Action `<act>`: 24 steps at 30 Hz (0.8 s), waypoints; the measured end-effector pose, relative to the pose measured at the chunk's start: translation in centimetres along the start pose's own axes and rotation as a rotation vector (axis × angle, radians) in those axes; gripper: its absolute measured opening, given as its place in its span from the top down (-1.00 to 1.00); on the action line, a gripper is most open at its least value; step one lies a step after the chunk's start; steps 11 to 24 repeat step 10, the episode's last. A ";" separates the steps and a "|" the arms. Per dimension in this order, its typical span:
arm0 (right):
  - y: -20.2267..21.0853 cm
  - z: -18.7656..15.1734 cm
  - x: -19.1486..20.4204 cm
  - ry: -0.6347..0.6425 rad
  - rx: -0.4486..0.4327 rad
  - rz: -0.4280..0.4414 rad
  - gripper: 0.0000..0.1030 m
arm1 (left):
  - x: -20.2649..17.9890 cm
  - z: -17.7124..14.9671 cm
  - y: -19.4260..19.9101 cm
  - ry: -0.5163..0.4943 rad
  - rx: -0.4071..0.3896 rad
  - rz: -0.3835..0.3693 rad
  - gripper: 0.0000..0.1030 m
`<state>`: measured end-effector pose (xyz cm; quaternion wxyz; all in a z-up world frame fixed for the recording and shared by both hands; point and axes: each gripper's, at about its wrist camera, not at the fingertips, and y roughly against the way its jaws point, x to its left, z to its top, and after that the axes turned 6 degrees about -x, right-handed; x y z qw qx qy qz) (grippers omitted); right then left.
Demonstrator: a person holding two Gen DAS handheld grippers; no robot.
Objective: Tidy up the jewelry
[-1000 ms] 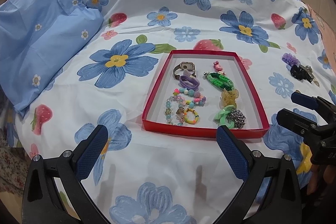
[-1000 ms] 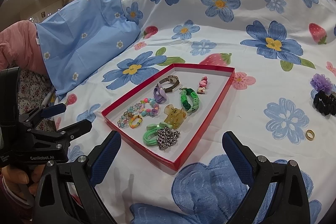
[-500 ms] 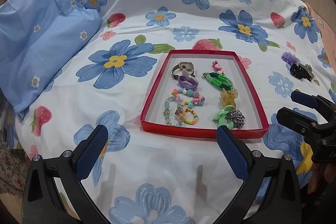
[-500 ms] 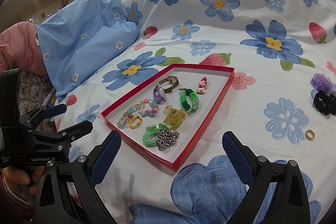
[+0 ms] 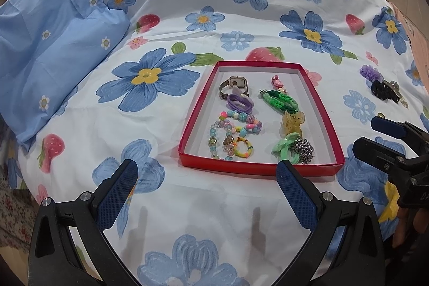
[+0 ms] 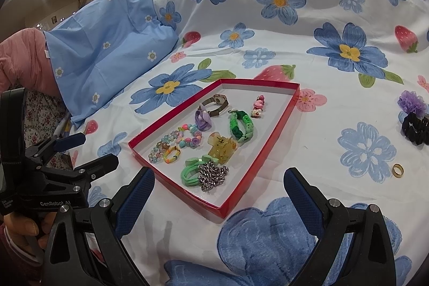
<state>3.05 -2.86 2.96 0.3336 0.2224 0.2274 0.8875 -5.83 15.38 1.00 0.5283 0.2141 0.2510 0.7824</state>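
Jewelry is mostly sitting in the red tray (image 5: 197, 109) in the middle of the bed, on the flowery sheet (image 5: 166, 26). Inside it we've got a watch (image 5: 236, 83), a purple hair tie (image 5: 240, 102), beaded bracelets (image 5: 233, 130), a green braided bracelet (image 5: 281, 99), an amber claw clip (image 5: 292, 122), a light green band (image 5: 285, 148) touching a silver chain (image 5: 304, 149), and a little pink charm (image 5: 277, 82).

Off to the right, well apart from the tray, a purple scrunchie (image 6: 411, 101) sits just beside a black scrunchie (image 6: 417, 129), and a gold ring (image 6: 397, 170) lies alone on the sheet nearer to us.

We're holding our left gripper (image 5: 206, 190) spread wide and empty above the sheet just short of the tray's near edge. Our right gripper (image 6: 218, 199) is spread too, holding nothing, by the tray's near corner.
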 end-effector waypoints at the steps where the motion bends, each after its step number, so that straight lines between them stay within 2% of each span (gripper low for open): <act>1: 0.0 -0.1 0.1 0.000 0.001 -0.001 -0.91 | 0.0 0.0 0.0 -0.001 0.001 -0.001 -1.00; 24: -0.4 -0.1 0.1 -0.010 0.006 0.002 -0.91 | -0.2 0.0 -0.3 -0.006 0.007 -0.004 -1.00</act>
